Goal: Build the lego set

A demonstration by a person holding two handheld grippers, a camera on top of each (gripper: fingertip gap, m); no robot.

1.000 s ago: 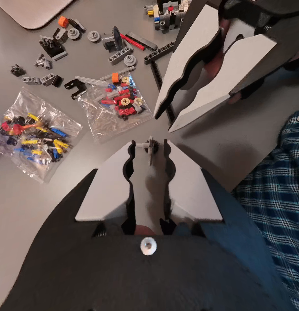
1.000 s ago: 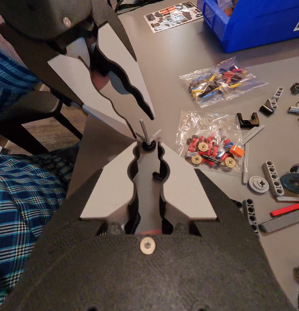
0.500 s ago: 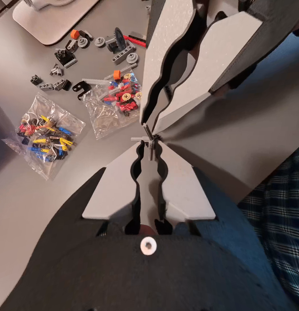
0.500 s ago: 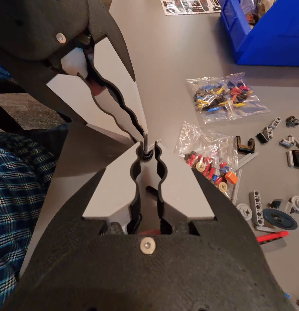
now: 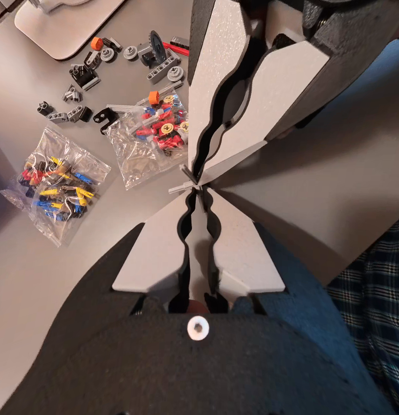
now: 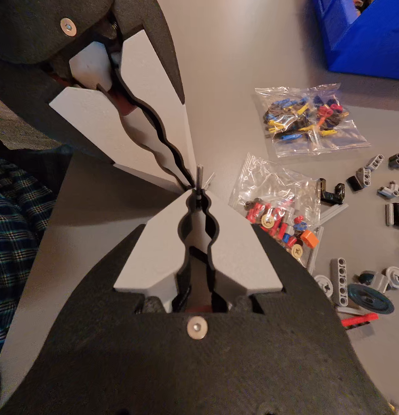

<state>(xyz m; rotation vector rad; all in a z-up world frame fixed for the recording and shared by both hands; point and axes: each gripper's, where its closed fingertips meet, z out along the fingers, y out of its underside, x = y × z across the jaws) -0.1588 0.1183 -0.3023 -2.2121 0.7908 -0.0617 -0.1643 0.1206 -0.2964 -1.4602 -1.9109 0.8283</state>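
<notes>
Between both jaws, crossed grey axles (image 5: 186,185) meet.

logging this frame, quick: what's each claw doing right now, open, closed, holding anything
Left claw: closed on the small axle assembly.
Right claw: closed on the same assembly, gripping near its dark grey axle.

Crinkly clear plastic bags (image 5: 146,143) on a smooth matt grey table (image 5: 306,179)

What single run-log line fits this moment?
left claw: shut on axle assembly | right claw: shut on same assembly | bags: on table
</notes>
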